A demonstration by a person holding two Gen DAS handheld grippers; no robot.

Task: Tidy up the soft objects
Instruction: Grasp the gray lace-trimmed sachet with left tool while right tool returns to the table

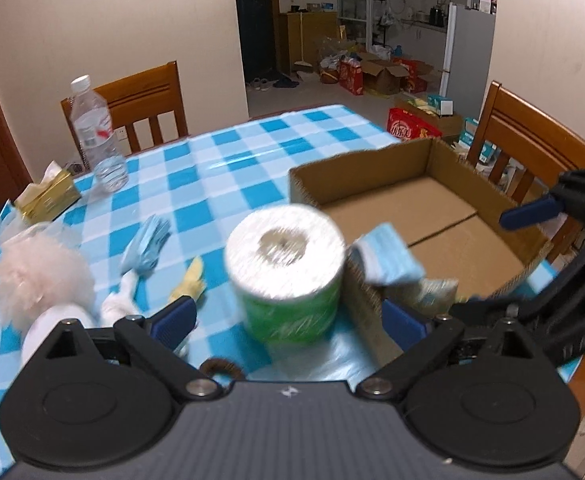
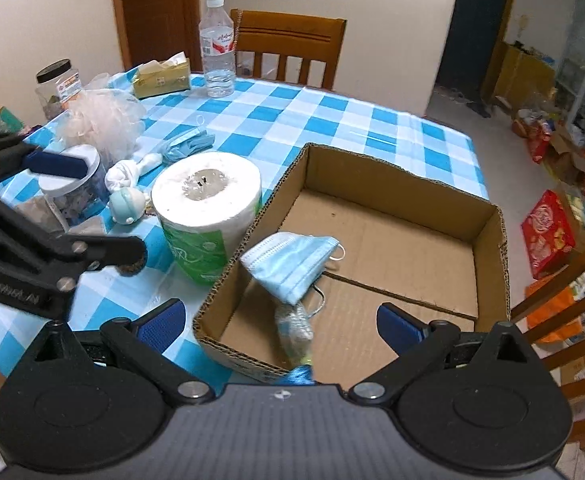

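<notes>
A white toilet roll (image 1: pixel 286 268) in green wrap stands on the checked table, against the outer wall of the cardboard box (image 1: pixel 504 196). My left gripper (image 1: pixel 288 324) is open, its blue pads on either side of the roll's base and clear of it. A light blue face mask (image 2: pixel 292 264) leans inside the box's near corner over a small crumpled packet (image 2: pixel 294 324). My right gripper (image 2: pixel 280 324) hangs open over that corner, holding nothing. On the table to the left of the roll (image 2: pixel 206 208) lie a pink bath pouf (image 2: pixel 100 124), a white sock (image 2: pixel 128 172) and a blue mask (image 2: pixel 188 144).
A water bottle (image 2: pixel 217 48), a gold tissue pack (image 2: pixel 160 76), a white-lidded jar (image 2: pixel 72 188) and a black-lidded jar (image 2: pixel 58 88) stand at the table's far left. Wooden chairs (image 2: pixel 288 44) stand at the far side and on the right (image 1: pixel 532 136). Boxes litter the floor beyond.
</notes>
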